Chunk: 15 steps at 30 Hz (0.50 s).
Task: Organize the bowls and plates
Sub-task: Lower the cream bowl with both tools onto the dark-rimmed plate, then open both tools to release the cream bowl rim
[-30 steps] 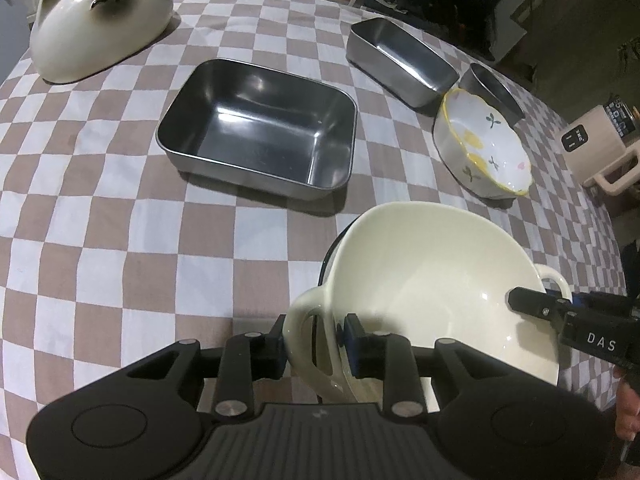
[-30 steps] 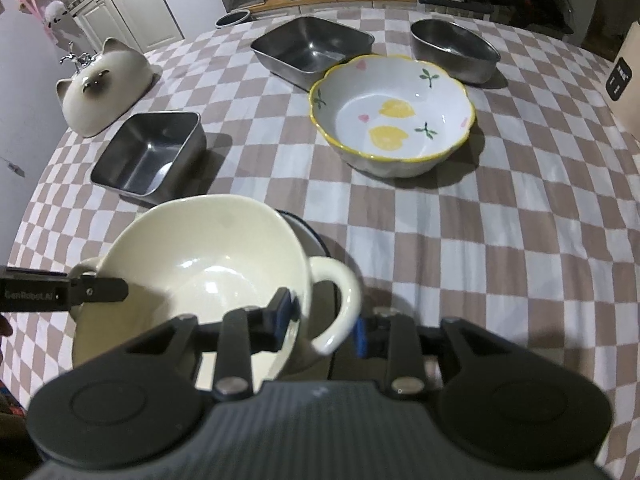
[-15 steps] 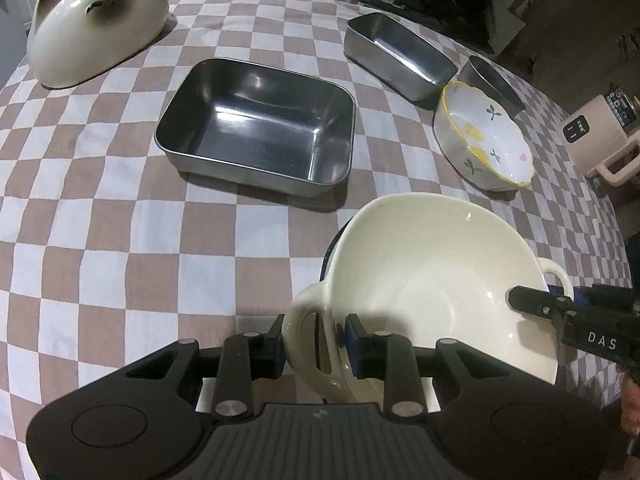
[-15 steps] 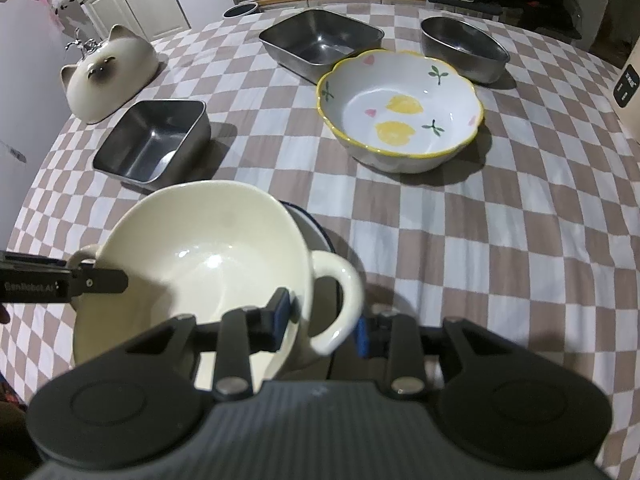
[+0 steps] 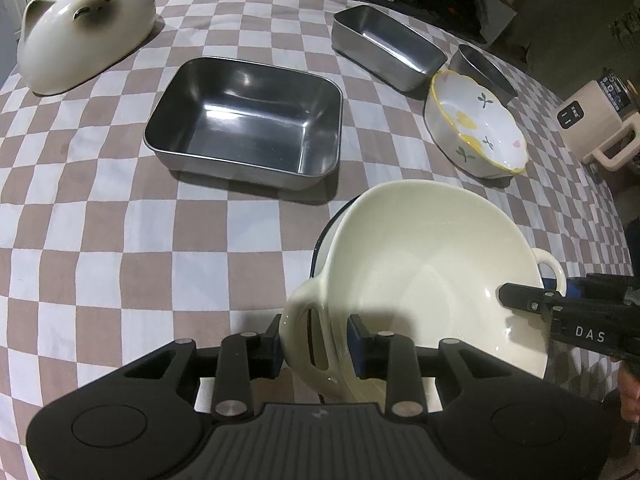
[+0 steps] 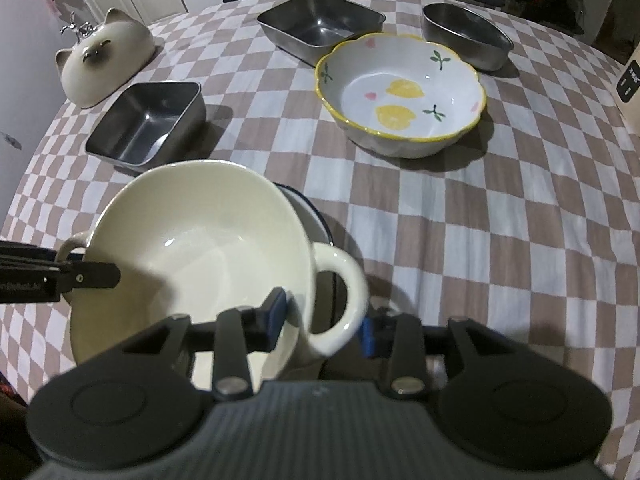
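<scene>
I have both tools, left point(image 5: 314, 346) and right point(image 6: 322, 320), pinching the cream bowl's point(image 5: 432, 264) handles above the blue-rimmed plate point(image 6: 310, 210); trays and lemon bowl point(image 6: 402, 96) beyond it remain unsorted.

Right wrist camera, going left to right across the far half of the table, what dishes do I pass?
Cat-shaped dish → small steel tray → large steel tray → lemon bowl → oval steel bowl.

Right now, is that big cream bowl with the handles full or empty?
Empty. The cream bowl shows only bare glossy glaze inside, in both views.
</scene>
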Available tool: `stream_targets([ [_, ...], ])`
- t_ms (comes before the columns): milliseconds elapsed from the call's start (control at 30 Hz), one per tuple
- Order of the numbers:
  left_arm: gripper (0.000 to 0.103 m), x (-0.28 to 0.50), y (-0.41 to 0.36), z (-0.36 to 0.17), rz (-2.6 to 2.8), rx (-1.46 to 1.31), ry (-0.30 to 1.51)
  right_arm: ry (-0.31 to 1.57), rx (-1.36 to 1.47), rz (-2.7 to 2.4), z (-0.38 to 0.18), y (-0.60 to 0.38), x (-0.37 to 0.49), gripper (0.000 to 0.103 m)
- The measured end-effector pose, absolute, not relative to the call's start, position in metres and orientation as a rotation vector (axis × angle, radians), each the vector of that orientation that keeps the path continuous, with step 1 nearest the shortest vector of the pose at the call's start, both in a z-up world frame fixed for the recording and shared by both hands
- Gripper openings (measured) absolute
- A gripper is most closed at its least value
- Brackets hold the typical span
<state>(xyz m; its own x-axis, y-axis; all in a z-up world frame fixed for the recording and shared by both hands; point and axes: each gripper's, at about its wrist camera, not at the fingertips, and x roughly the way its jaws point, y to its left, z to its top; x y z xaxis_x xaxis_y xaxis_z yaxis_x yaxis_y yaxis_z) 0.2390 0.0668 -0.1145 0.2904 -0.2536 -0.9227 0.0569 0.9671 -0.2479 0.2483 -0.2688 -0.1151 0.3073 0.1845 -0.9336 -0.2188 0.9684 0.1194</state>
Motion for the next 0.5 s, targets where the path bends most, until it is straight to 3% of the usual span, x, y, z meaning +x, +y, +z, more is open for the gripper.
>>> stream_targets([
  [500,0.034,0.2381,0.0614,-0.1132,-0.227,-0.131,1.258,1.274,-0.082,0.281,-0.1235,-0.2648,0.2458,0.052],
])
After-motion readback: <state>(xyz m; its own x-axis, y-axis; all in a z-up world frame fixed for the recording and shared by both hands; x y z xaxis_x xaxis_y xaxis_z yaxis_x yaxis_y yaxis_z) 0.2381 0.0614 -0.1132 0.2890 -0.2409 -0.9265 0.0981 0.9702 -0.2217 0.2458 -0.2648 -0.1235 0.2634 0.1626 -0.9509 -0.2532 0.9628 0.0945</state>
